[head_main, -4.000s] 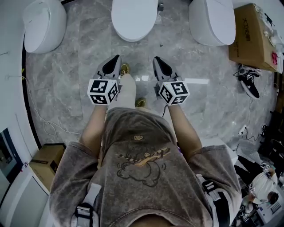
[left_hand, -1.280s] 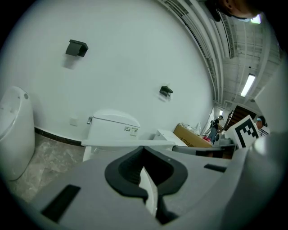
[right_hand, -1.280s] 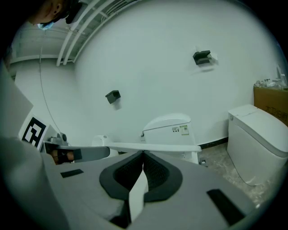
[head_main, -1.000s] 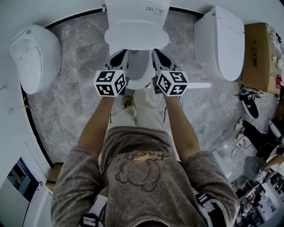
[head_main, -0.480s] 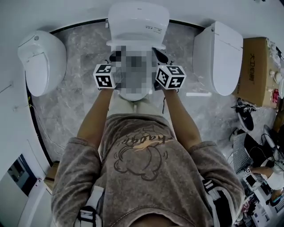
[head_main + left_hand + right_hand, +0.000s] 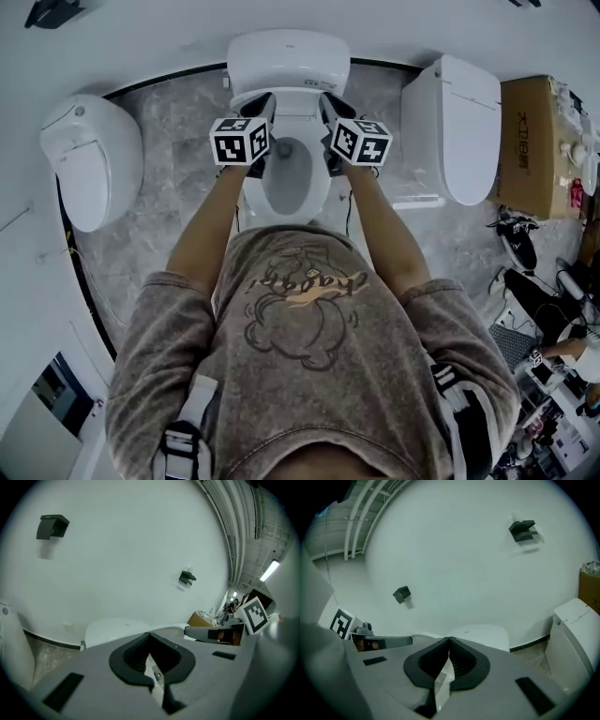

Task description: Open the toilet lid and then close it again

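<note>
We stand over the middle toilet point(image 6: 317, 192), and its bowl is uncovered. Its lid point(image 6: 289, 58) stands raised against the back. Our left gripper point(image 6: 266, 99) and right gripper point(image 6: 324, 99) sit at the lid's lower corners, each with jaws pressed together, clamping nothing.

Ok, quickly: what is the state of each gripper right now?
Left gripper: closed, holding nothing.
Right gripper: closed, holding nothing.
</note>
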